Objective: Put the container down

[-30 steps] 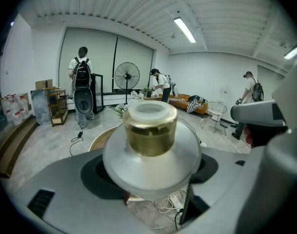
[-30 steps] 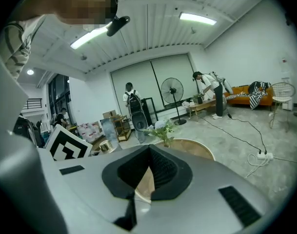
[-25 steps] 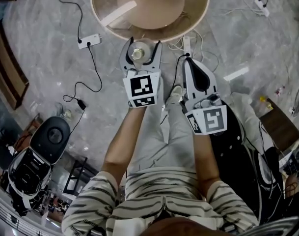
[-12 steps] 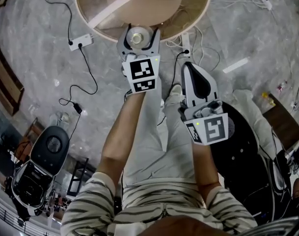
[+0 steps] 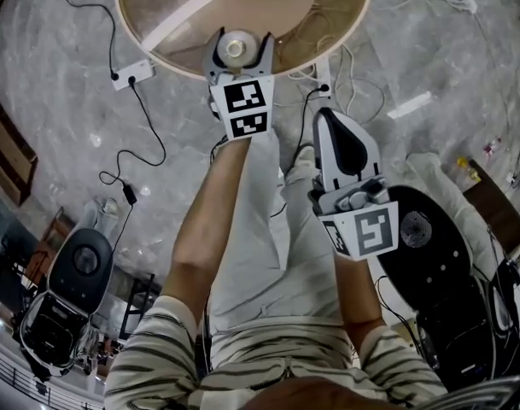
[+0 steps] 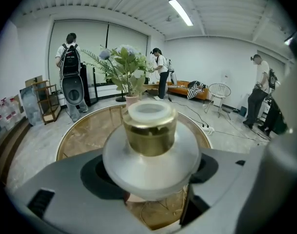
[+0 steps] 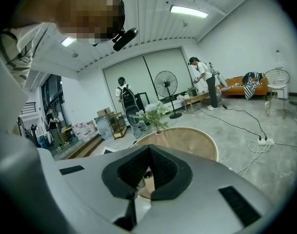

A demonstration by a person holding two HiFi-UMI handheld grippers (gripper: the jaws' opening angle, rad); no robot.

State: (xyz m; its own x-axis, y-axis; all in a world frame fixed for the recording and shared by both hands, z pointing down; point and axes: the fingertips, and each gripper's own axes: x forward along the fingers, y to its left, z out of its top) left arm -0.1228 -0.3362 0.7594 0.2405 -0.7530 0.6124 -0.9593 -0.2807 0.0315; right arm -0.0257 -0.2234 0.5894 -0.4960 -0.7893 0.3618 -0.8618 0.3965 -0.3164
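Left tool: a container is being gripped between its jaws, which are being kept wide around the broad frosted body. Container details: frosted dish-shaped body, gold collar, pale cap on top; it is being carried upright.

Position: in the head view the container is being held over the near edge of the round counter, just inside the rim. Whether its base is touching the surface cannot be told.

Right tool: it is being held clenched, the ribbed pads pressed together with nothing between them. It is being kept low, beside the person's leg and short of the counter edge, well apart from the container.

Surroundings: a potted plant is being seen at the far side of the counter. A power strip with its cable is lying on the grey floor, left of the counter.
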